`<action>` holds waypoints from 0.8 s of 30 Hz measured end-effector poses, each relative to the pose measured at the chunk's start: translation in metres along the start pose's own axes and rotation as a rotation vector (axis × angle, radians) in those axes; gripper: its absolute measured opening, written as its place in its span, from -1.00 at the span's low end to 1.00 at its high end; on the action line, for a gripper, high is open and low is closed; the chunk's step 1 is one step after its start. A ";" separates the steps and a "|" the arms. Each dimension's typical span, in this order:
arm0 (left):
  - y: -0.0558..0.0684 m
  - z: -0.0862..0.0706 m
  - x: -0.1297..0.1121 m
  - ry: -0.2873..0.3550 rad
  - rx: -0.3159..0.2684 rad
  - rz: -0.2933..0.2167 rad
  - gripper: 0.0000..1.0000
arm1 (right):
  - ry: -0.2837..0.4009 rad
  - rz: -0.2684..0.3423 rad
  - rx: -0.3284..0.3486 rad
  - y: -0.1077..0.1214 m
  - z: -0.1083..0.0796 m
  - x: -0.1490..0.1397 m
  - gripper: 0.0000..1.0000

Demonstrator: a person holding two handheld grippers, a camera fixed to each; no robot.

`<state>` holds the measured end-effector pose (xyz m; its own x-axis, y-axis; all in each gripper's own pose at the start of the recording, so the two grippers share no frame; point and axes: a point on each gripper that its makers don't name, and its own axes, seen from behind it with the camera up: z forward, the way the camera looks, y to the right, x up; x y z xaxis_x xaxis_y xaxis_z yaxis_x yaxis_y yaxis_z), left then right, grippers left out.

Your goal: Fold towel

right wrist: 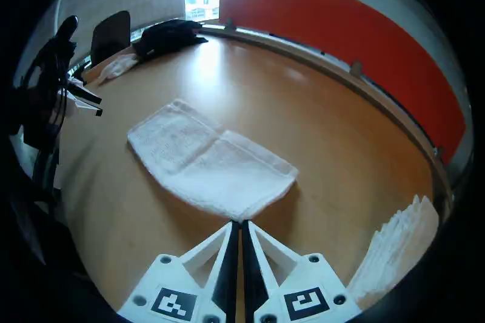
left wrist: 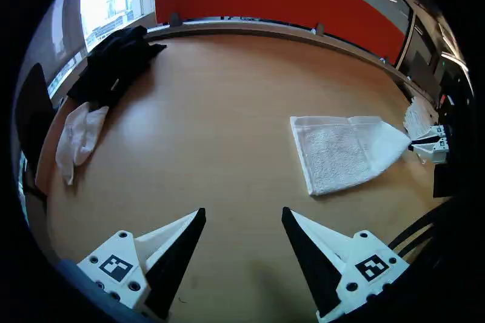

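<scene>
1. The towel (right wrist: 212, 165) lies folded on the counter (left wrist: 212, 141); it looks soft, light, floppy
2. The right tool (right wrist: 241, 225) pinches its corner; the left tool (left wrist: 242, 217) hangs spread; corners seem the best hold

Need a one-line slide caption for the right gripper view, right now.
Right gripper pinches the near corner of a partly folded white towel on the wooden table.
</scene>
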<state>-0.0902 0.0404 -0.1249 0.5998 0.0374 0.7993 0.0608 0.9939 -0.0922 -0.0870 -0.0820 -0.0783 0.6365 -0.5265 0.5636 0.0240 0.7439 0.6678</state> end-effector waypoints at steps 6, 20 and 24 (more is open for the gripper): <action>0.000 0.001 0.003 0.006 -0.001 -0.001 0.87 | 0.055 0.030 -0.047 0.010 -0.017 0.019 -0.91; 0.003 0.003 0.011 0.015 -0.002 0.010 0.87 | 0.109 0.015 -0.093 0.026 -0.045 0.042 -0.90; 0.004 0.004 0.013 0.017 -0.005 0.012 0.87 | 0.114 0.009 -0.100 0.030 -0.049 0.046 -0.90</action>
<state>-0.0853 0.0454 -0.1131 0.6137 0.0472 0.7882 0.0581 0.9928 -0.1046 -0.0191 -0.0634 -0.0558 0.7205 -0.4739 0.5063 0.0916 0.7887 0.6080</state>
